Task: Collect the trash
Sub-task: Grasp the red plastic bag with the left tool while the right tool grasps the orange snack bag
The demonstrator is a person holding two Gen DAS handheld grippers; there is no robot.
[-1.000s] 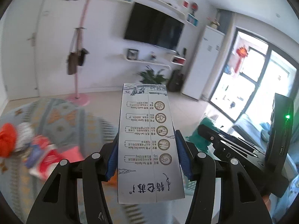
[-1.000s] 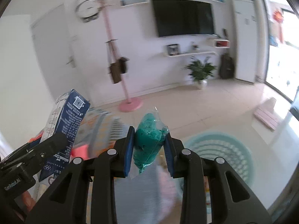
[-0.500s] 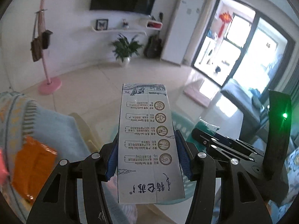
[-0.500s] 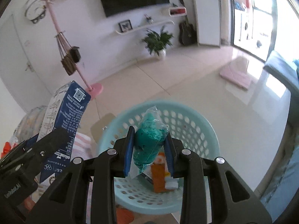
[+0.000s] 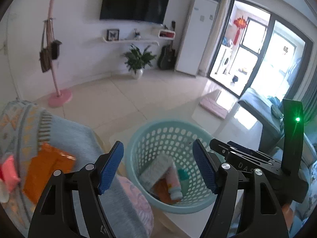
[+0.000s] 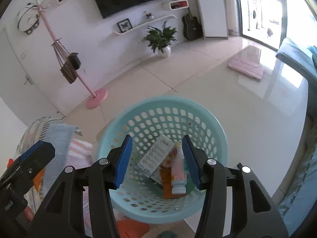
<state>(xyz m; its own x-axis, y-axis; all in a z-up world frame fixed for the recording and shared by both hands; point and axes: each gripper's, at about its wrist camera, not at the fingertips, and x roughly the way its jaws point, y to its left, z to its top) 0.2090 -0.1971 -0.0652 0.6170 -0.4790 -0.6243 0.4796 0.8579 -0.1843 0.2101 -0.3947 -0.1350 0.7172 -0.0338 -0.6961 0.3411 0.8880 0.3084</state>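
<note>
Where jaws frame it, carton [image 6: 155,156] shows print.

Tiled floor [image 6: 208,91] bears basket [image 6: 162,103] (teal) and rug [image 5: 65,130].

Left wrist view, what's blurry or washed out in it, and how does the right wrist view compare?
Left wrist view: the orange packet and the carton in the basket smear with blur; the balcony door is blown out. Right wrist view: the carton is sharper, with glare on the floor.
</note>
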